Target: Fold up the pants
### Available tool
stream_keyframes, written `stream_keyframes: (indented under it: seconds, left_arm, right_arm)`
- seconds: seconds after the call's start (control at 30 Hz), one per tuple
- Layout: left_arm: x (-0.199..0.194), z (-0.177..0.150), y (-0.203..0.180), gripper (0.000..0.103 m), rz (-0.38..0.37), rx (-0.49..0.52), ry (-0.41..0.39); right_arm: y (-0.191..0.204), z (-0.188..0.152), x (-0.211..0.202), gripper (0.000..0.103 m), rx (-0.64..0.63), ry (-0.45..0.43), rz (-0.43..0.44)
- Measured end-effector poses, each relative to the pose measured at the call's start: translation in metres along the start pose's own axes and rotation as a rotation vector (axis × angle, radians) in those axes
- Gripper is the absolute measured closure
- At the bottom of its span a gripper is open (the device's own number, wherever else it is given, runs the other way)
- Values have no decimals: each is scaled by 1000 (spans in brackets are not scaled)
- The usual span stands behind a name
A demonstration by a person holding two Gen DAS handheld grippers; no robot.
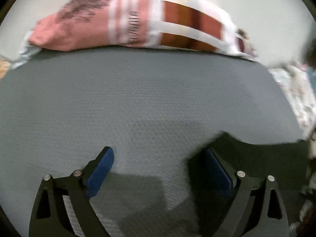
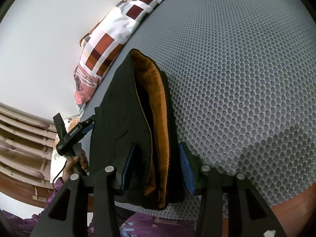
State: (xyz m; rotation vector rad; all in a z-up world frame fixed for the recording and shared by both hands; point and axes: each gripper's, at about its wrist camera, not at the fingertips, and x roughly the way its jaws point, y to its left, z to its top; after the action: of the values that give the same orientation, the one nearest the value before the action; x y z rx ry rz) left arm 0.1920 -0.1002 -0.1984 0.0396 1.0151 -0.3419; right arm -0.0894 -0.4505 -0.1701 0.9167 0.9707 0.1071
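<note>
The black pants [image 2: 118, 108], lined in orange fleece [image 2: 158, 98], lie folded lengthwise on a grey mesh mat [image 2: 237, 79]. My right gripper [image 2: 158, 146] is shut on the thick near end of the bundle, one blue pad on each side. In the left wrist view my left gripper [image 1: 158, 152] stands open over bare mat [image 1: 138, 88], with nothing between its pads. An edge of the pants [image 1: 256, 154] lies behind its right finger. The right wrist view also shows the left gripper [image 2: 86, 125], held by a hand [image 2: 77, 164] at the pants' left edge.
A pink, white and brown checked pillow [image 1: 128, 19] lies along the mat's far edge against a white wall, and shows too in the right wrist view as the pillow [image 2: 110, 45]. Floral cloth [image 1: 296, 90] lies right of the mat. Wooden slats [image 2: 19, 138] stand at the left, purple cloth [image 2: 148, 225] below.
</note>
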Motion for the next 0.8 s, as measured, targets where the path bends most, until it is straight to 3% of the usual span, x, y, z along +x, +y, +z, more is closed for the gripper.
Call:
stream_keyframes:
  seconds: [0.1, 0.17, 0.3, 0.4, 0.5, 0.6, 0.8]
  left_arm:
    - [5, 0, 2, 10, 66, 64, -4]
    - [-2, -3, 4, 10, 20, 69, -6]
    - [-47, -13, 9, 10, -230, -12, -57]
    - [-63, -25, -5, 10, -372, 2, -1]
    - [-60, -48, -26, 10, -362, 72, 123]
    - [-53, -76, -30, 10, -364, 69, 213]
    - [-72, -118, -34, 10, -245, 232, 156]
  right_arm:
    - [-1, -1, -1, 62, 5, -1, 5]
    - [-2, 0, -1, 62, 13, 0, 9]
    - [-2, -1, -2, 62, 16, 0, 5]
    - [0, 1, -1, 61, 20, 0, 6]
    - [-1, 1, -2, 60, 29, 1, 17]
    - [-3, 0, -2, 59, 41, 2, 28]
    - [-2, -2, -2, 59, 29, 6, 19]
